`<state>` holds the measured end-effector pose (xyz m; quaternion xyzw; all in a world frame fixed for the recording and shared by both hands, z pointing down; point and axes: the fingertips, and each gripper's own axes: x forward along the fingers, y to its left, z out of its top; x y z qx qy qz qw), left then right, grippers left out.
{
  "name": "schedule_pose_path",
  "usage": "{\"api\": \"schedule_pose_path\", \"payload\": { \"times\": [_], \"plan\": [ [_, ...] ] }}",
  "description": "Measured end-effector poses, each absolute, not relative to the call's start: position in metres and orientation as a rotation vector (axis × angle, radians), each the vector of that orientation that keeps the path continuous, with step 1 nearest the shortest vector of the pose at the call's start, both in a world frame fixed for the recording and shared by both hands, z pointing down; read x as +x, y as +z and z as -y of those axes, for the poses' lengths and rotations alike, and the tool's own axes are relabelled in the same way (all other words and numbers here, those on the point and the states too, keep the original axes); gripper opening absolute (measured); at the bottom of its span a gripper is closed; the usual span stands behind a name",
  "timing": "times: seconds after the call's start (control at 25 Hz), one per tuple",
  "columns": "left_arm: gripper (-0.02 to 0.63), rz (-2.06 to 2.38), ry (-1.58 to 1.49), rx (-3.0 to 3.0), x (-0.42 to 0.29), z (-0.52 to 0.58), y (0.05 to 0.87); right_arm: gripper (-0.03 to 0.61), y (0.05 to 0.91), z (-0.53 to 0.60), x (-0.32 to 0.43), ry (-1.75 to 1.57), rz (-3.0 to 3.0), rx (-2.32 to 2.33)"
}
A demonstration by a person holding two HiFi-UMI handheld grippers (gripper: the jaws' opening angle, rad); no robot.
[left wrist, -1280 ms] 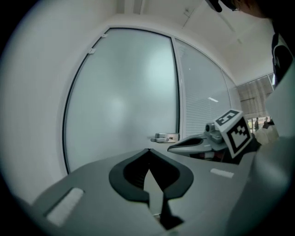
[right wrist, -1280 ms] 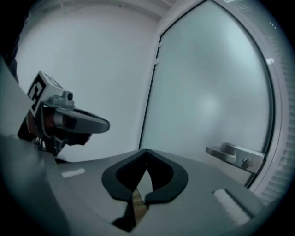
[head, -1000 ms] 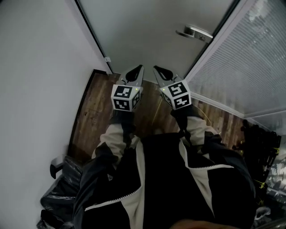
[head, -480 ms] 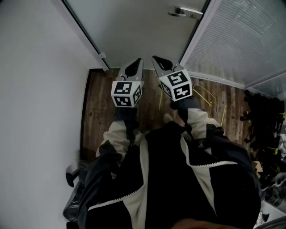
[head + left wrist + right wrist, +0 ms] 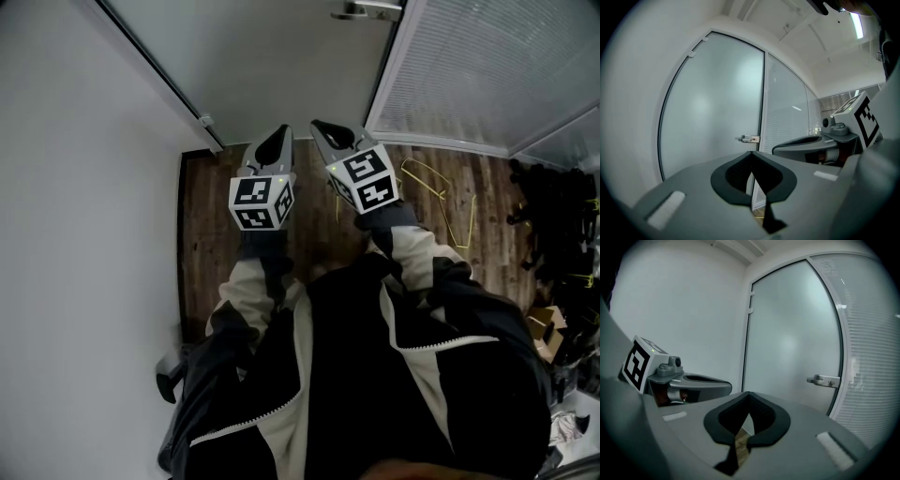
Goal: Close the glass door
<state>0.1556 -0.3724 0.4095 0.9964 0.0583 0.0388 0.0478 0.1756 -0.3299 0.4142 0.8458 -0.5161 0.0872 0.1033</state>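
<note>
Nearest me, my dark jacket sleeves run out to both tools. My left hand-held gripper has its jaws together with nothing between them, and my right hand-held gripper, just beside it, is closed and empty too. Both point at the glass door and stand short of it, over the wooden floor. The door is frosted, straight ahead. Its metal handle sits at the door's right edge. Right of the door is a slatted panel; left of it, a white wall.
</note>
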Motion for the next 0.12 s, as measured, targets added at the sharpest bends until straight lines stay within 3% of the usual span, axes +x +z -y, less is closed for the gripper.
{"api": "schedule_pose_path", "payload": {
  "times": [0.12],
  "plan": [
    [0.011,-0.191,0.121,3.036,0.1532,0.3677,0.409,0.0,0.4141,0.3261,0.1722,0.266,1.52,2.506]
  ]
}}
